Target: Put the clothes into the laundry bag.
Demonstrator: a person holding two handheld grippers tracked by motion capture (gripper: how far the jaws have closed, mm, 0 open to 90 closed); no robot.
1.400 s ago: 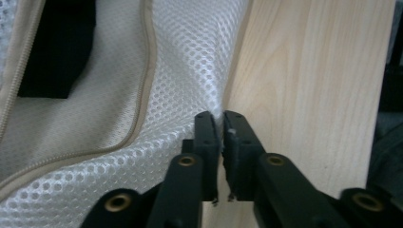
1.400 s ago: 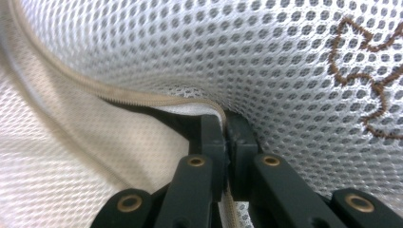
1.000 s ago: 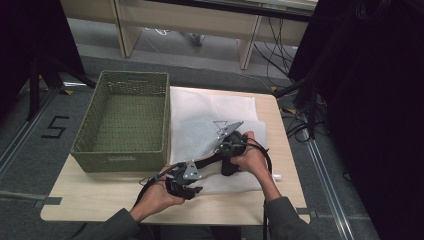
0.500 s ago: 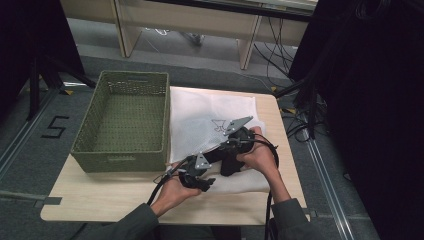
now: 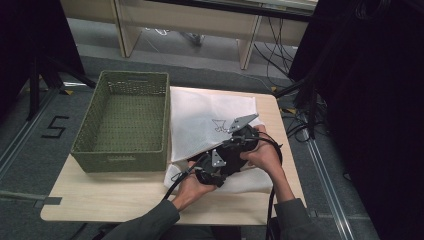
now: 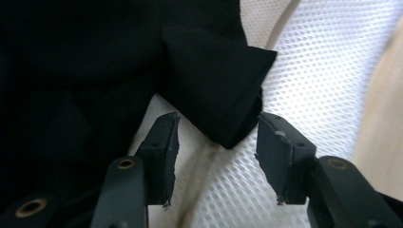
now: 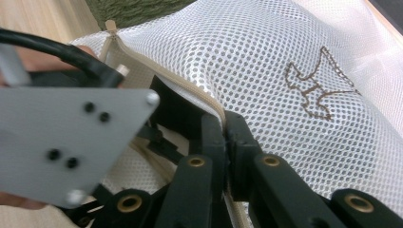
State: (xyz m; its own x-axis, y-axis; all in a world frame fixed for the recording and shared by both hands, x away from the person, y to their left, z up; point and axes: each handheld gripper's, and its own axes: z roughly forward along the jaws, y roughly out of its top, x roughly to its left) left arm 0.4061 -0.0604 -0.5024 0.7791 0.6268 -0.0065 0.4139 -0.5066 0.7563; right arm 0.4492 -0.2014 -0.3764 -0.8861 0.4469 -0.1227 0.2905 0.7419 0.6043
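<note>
What you can't make out

In your left gripper view, the black cloth runs off the top and left edges, its shape unclear. From the high view, both grippers' jaw tips stay hidden behind your hands over the mesh bag.

We see a white mesh bag of fine, perforated synthetic cloth (a tan zipper tape runs along its edge) beside matt black fabric. The left gripper wears matt black plastic jaws with brass-coloured pins. The table is pale, smooth wood; the basket is rough green weave.
</note>
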